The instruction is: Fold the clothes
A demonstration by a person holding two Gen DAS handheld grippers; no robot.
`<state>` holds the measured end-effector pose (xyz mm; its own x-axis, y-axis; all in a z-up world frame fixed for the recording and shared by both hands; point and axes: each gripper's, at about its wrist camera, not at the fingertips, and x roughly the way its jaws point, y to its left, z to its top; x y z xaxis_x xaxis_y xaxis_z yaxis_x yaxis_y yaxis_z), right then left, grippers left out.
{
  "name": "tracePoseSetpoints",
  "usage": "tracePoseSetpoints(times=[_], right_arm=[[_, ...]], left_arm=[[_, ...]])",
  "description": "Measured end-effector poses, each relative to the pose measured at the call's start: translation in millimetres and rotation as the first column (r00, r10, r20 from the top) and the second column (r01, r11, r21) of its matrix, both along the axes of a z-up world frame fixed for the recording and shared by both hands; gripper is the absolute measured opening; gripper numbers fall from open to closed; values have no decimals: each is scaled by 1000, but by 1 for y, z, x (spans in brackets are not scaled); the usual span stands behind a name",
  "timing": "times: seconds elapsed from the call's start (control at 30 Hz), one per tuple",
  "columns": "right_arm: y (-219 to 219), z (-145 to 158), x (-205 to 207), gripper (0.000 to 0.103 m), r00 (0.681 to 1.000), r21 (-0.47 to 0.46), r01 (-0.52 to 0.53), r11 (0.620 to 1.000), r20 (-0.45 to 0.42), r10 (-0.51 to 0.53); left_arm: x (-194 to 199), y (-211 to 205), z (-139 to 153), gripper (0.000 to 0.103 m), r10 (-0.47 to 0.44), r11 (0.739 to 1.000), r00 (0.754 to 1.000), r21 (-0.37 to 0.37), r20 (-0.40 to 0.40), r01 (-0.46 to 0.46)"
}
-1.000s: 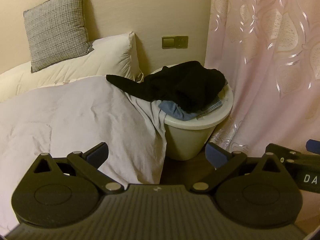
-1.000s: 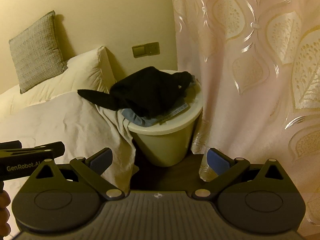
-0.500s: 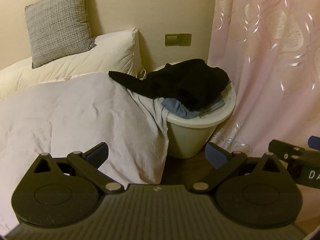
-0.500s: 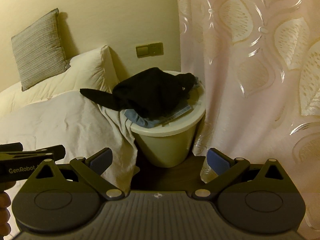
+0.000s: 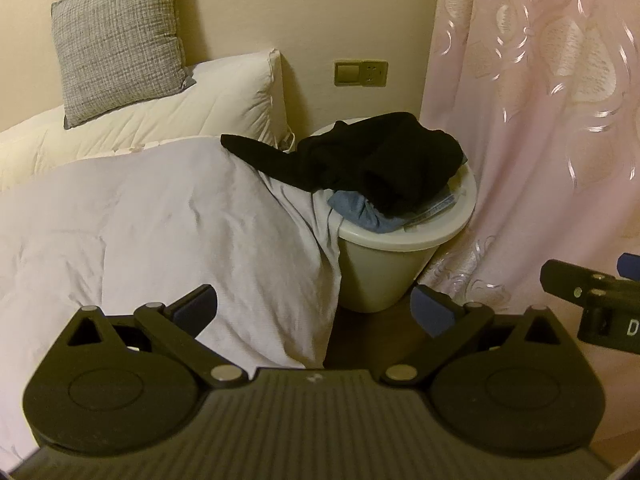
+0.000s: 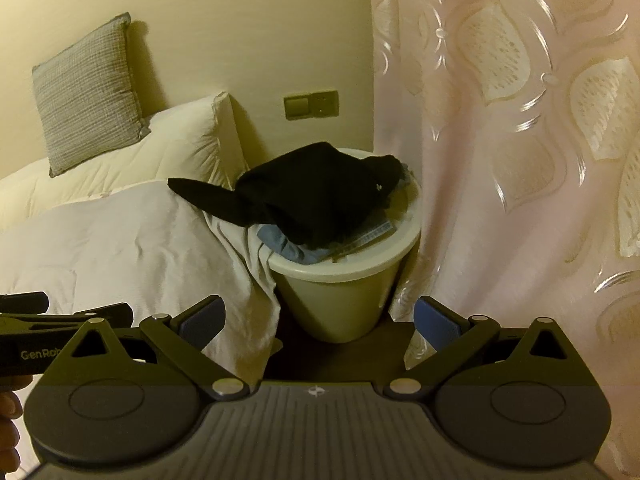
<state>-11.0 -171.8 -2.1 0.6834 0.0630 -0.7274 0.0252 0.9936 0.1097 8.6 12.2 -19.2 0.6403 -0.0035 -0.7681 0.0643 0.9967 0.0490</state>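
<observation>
A bed with a white duvet (image 5: 140, 216) fills the left. At one o'clock, a black garment (image 5: 372, 164) sits on the laundry bin (image 5: 384, 276). The left gripper (image 5: 314, 308) and right gripper (image 6: 318, 318) both have fingers spread wide, holding nothing.

A black garment (image 5: 360, 164) tops a blue one (image 5: 360, 210) in the cream basket (image 5: 400, 264) — beside it a pale lilac duvet (image 5: 140, 220). White pillow (image 5: 180, 108), grey woven cushion (image 5: 116, 36) — and a pink curtain (image 6: 520, 120) with cream leaf motifs.
</observation>
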Motion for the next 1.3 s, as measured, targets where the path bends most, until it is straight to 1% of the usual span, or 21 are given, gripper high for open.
tracePoseSetpoints(times=[0.23,0.33,0.7,0.87,0.93,1.07,1.17,1.23,1.3], right_arm=[[1,-1,4,103,1000,-8,3,1000,4,-3],[-2,-2,8,103,1000,-10,9,1000,1,-9],[-3,-11,22,103,1000,-10,21,1000,-17,-21],[1,-16,35,103,1000,-18,2,1000,-19,-3],[2,-18,40,103,1000,-23,-8,1000,-19,8],[8,-30,52,103,1000,-71,-26,997,-13,25],[10,-41,62,103,999,-116,-41,992,0,41],[13,-48,69,103,998,-158,-55,986,13,58],[14,-55,78,103,997,-178,-68,982,22,74]], left_arm=[[6,7,2,102,-12,1000,1000,-25,5,12],[11,7,-2,102,-20,999,1000,-35,-23,19],[25,10,-7,102,-36,999,998,5,-50,36],[31,12,-9,102,-42,999,997,24,-61,44],[35,16,-10,102,-52,999,997,8,-63,52],[48,25,-20,101,-43,999,995,-25,-88,41],[59,31,-29,98,-29,999,994,-45,-102,25],[65,32,-35,98,-13,999,996,-32,-91,10],[77,31,-43,98,-4,1000,994,-23,-106,2]])
